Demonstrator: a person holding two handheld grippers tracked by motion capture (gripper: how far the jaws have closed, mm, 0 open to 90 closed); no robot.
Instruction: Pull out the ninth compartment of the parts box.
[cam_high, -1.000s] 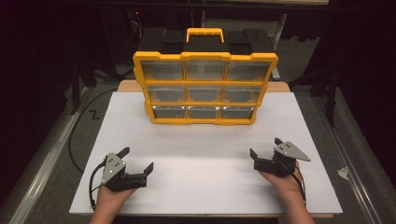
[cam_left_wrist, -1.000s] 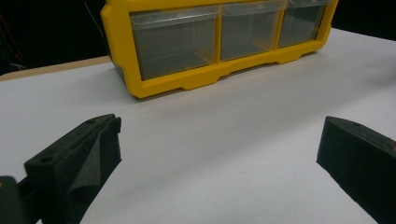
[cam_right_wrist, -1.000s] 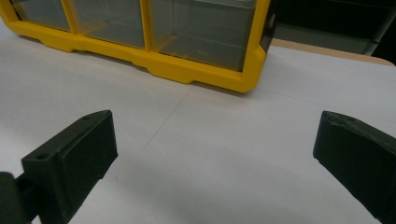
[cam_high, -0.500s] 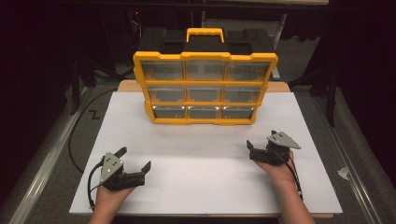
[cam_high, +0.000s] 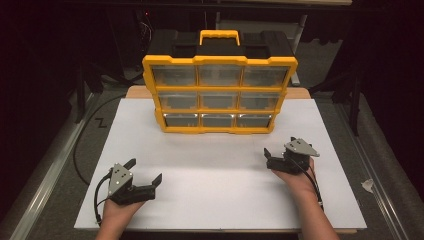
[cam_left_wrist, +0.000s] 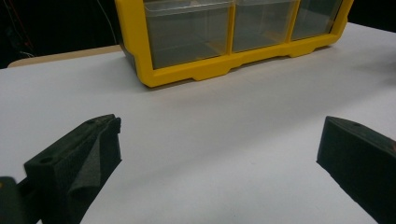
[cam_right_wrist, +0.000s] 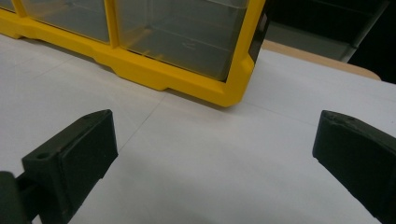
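Observation:
A yellow and black drawer organizer (cam_high: 220, 95) stands upright at the far middle of the white board (cam_high: 220, 200), with three rows of clear drawers, all pushed in, and a yellow handle on top. My left gripper (cam_high: 145, 170) rests near the front left of the board, open and holding nothing. My right gripper (cam_high: 279, 146) hovers at the right, open, a short way in front of the organizer's lower right corner. The left gripper view shows wide-apart jaws and the organizer's bottom row (cam_left_wrist: 224, 37) ahead. The right gripper view shows the bottom right drawer (cam_right_wrist: 177, 42) close ahead.
The board lies on a wooden table (cam_high: 135, 92) whose edge peeks out behind it. A black cable (cam_high: 80, 145) loops on the floor at the left. A scrap of paper (cam_high: 367, 185) lies on the floor at the right.
My right gripper has moved forward and a little left, toward the organizer's lower right corner. The left gripper has barely shifted.

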